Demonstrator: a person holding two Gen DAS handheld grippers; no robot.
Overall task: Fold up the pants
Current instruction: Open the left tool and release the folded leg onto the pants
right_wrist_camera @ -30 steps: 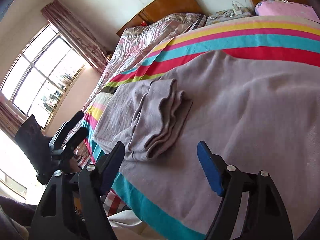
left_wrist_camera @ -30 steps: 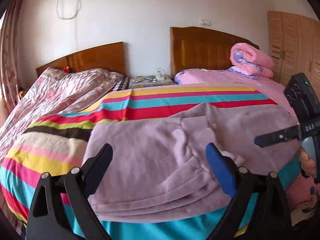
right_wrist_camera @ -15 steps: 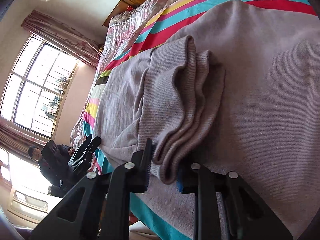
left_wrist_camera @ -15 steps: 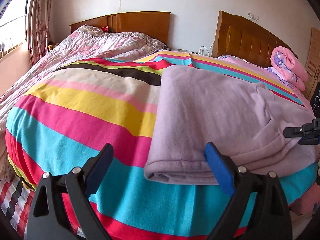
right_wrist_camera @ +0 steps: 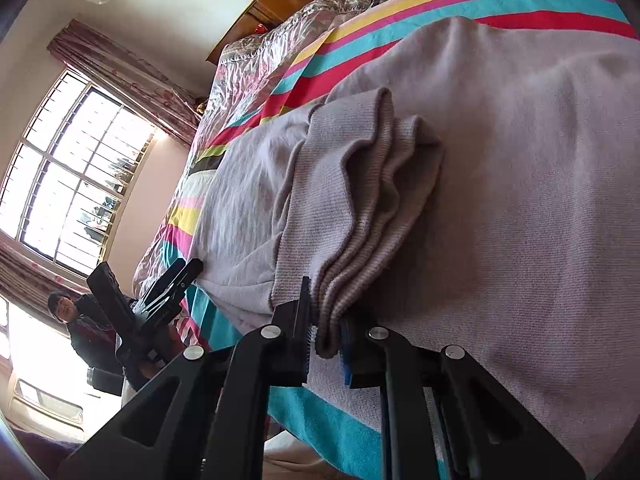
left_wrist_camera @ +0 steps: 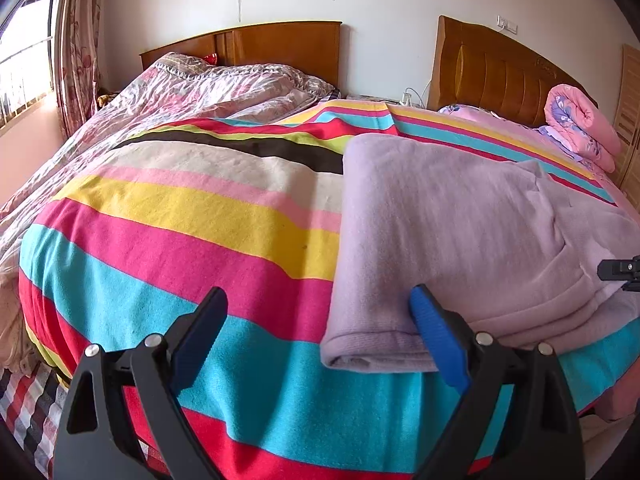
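Lilac knit pants [left_wrist_camera: 448,232] lie on a striped blanket [left_wrist_camera: 192,240], partly folded, with the ribbed cuffs stacked at the near edge. My left gripper [left_wrist_camera: 320,324] is open, its right finger over the pants' folded left corner, not gripping. My right gripper [right_wrist_camera: 326,340] is shut on the stacked ribbed cuffs [right_wrist_camera: 360,216] of the pants at the bed's edge. The right gripper's tip shows at the far right of the left wrist view [left_wrist_camera: 620,272]; the left gripper shows in the right wrist view [right_wrist_camera: 168,288].
A wrinkled pink floral quilt [left_wrist_camera: 192,92] lies at the far left. A rolled pink duvet [left_wrist_camera: 580,128] sits by the right headboard [left_wrist_camera: 500,76]. A window [right_wrist_camera: 68,176] and curtains are on the left. The person [right_wrist_camera: 64,308] holding the grippers shows below it.
My left gripper swung left along the near edge to the pants' left corner. My right gripper moved in and shut on the stacked cuffs.
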